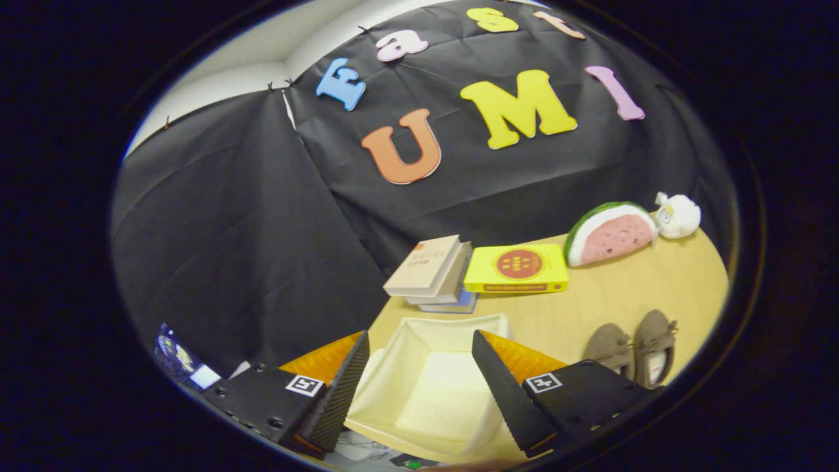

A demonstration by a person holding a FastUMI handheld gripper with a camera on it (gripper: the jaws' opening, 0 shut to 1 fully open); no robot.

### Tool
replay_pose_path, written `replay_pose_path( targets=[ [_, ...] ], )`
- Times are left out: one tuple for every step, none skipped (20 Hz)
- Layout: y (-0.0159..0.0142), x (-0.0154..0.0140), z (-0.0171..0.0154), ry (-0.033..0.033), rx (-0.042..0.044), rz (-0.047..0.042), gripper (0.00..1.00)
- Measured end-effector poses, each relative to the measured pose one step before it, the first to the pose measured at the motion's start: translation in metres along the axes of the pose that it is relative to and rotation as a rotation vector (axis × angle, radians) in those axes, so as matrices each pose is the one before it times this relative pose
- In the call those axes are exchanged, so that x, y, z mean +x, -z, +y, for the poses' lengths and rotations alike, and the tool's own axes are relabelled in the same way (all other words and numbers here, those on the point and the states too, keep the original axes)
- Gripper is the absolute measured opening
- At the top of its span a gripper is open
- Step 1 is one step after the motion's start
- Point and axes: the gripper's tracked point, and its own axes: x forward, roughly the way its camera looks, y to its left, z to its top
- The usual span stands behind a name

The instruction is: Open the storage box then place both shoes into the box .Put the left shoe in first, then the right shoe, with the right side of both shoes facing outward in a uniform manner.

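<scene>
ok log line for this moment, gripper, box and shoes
gripper: open, empty, above box | storage box: open, empty | shoes: paired on table, right of box

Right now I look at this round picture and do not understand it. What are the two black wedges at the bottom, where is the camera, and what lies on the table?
The camera rides on a hand-held gripper and looks forward along its two black fingers; those are the wedges. They stand apart and hold nothing. Between them, just ahead, sits the white storage box, open and with nothing inside that I can see. It rests on a wooden table. To the right of the fingers lies a pair of brown shoes, side by side. Beyond the box are a stack of books and a yellow book; further right, a watermelon-slice toy and a small white plush toy.
</scene>
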Motion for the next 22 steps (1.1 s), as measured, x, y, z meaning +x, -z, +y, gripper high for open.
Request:
replay_pose_path(
  targets=[
    [0.00172,-0.00761,-0.01484,0.03217,-0.01272,-0.00084,0.95],
    [0.00342,-0.00377,-0.01763,0.03586,-0.00450,0.00368,0.95],
    [0.00288,-0.00338,-0.01723,0.02933,-0.00120,0.00722,0.96],
    [0.00434,-0.00263,-0.01656,0.03086,-0.00237,0.01285,0.96],
    [0.00592,-0.00110,-0.01695,0.02562,-0.00797,0.01767,0.96],
    [0.00488,0.00079,-0.01361,0.01892,-0.00741,0.01893,0.95],
    [0.00769,0.00207,-0.01523,0.02129,-0.00694,0.02474,0.95],
    [0.00778,0.00297,-0.01492,0.02148,-0.00521,0.02618,0.95],
    [0.00901,0.00463,-0.01579,0.02227,-0.00401,0.03196,0.95],
    [0.00836,0.00642,-0.01367,0.02381,-0.00173,0.03334,0.96],
    [0.01026,0.00951,-0.01455,0.02362,-0.00585,0.03759,0.96],
    [0.00951,0.01073,-0.00750,0.01302,-0.00467,0.03894,0.96],
    [0.01034,0.00940,-0.01030,0.01604,-0.00417,0.04066,0.96],
    [0.00755,0.00825,-0.01037,0.01457,-0.00432,0.03625,0.96],
    [0.00672,0.00862,-0.00875,0.00959,-0.00251,0.03168,0.96],
    [0.00551,0.00902,-0.00654,0.00833,0.00065,0.02599,0.96],
    [0.00487,0.00888,-0.00756,0.01124,-0.00065,0.02546,0.93],
    [0.00342,0.00701,-0.00412,0.00105,0.00245,0.02029,0.89],
    [0.00322,0.00735,-0.00275,-0.00141,0.00230,0.01890,0.89],
    [0.00357,0.00858,-0.00962,0.00586,0.00246,0.01884,0.89],
    [0.00243,0.00658,-0.00099,-0.00348,-0.00102,0.02271,0.85],
    [0.00393,0.00592,-0.00368,0.00607,-0.00477,0.03183,0.80]
  ],
)
